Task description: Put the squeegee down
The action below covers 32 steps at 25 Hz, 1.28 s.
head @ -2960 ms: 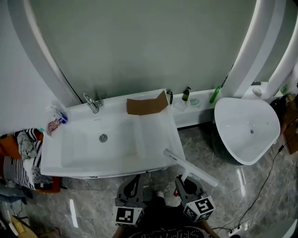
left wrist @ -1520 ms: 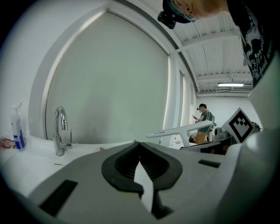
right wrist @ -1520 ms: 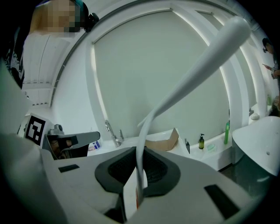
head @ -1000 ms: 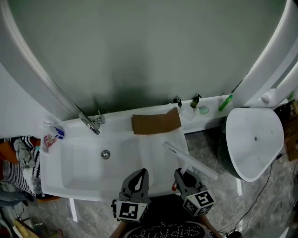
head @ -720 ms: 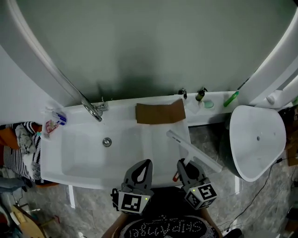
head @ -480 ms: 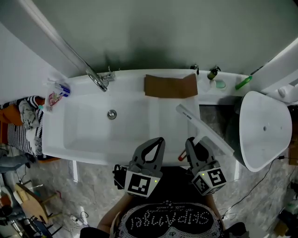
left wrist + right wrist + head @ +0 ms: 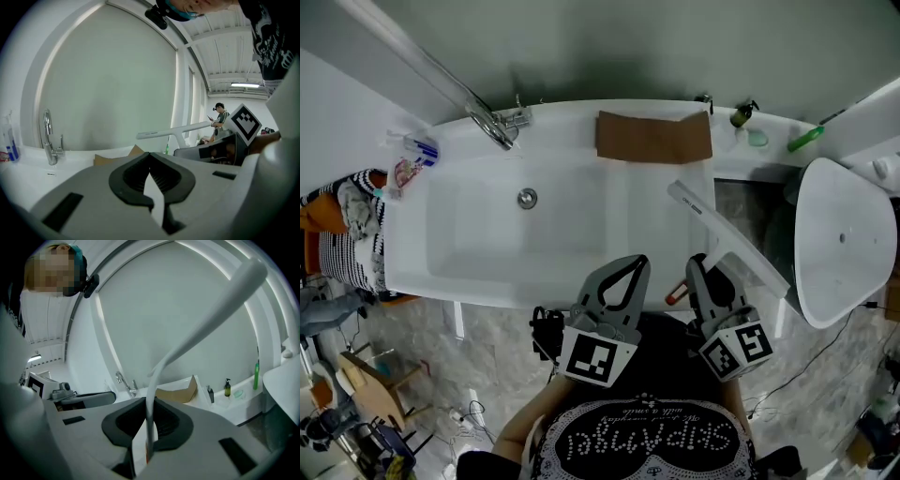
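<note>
Landmark: one white sink [image 7: 469, 234]; every place below is given from it.
Squeegee: one, white [image 7: 727, 239]. You hold it in the air over the sink's right end, and it is not yet set down. Its blade slants across the sink's right rim and out past it.
Squeegee from your right gripper view: the handle rises from between the jaws and the blade [image 7: 206, 319] runs up and to the right, well above the sink.
Grippers: two, side by side at the sink's near edge, both pointing toward its back wall.
Right gripper [image 7: 701, 267]: your jaws pinch the squeegee's thin handle, one pad pressed on each side of it.
Left gripper [image 7: 631, 264]: your jaws are pressed together at the tips with nothing between them. It sits over the sink's near rim, nearer the sink's middle than the right gripper.
Faucet: one, chrome [image 7: 495, 127], on the sink's back rim toward its left end.
Drain: one [image 7: 527, 198], in the sink's floor, in front of the faucet.
Cardboard: one brown piece [image 7: 654, 137], on the sink's back rim toward its right end.
Bottles: two on the ledge past the sink's right back corner, one dark pump bottle [image 7: 741, 114] and one green bottle [image 7: 806, 139] farther out.
White bowl: one [image 7: 844, 234], beyond the sink's right end, apart from it.
Striped cloth: one bundle [image 7: 342, 244], beside the sink's left end.
</note>
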{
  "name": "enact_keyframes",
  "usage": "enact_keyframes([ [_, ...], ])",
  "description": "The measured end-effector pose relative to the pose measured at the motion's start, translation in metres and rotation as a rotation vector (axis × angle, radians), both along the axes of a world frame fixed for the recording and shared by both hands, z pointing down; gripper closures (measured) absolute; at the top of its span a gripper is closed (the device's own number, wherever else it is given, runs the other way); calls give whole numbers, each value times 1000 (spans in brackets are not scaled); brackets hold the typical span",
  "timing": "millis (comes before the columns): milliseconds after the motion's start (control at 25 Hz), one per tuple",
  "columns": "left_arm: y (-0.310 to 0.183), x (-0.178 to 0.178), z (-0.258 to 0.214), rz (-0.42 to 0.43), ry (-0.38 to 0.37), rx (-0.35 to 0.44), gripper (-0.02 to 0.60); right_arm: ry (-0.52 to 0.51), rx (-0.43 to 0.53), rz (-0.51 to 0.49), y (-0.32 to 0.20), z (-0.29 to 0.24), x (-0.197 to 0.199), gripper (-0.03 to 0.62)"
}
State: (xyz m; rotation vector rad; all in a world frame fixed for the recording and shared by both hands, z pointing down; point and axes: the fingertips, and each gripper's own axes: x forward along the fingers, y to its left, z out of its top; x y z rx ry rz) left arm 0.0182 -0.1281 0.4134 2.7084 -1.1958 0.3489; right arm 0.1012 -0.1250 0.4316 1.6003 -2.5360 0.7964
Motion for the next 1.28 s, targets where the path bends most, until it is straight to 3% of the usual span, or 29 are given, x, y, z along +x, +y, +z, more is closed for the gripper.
enact_keyframes([
  [120, 4, 2, -4, 20, -29, 22, 578, -1, 1, 7, -1, -1, 1, 542],
  [360, 1, 1, -3, 14, -17, 20, 578, -39, -37, -20, -10, 10, 1, 542],
  [800, -13, -5, -1, -16, -15, 9, 577, -143, -254, -40, -60, 86, -1, 543],
  [1280, -33, -16, 8, -73, -16, -15, 578, -275, -420, -5, -96, 136, -1, 543],
])
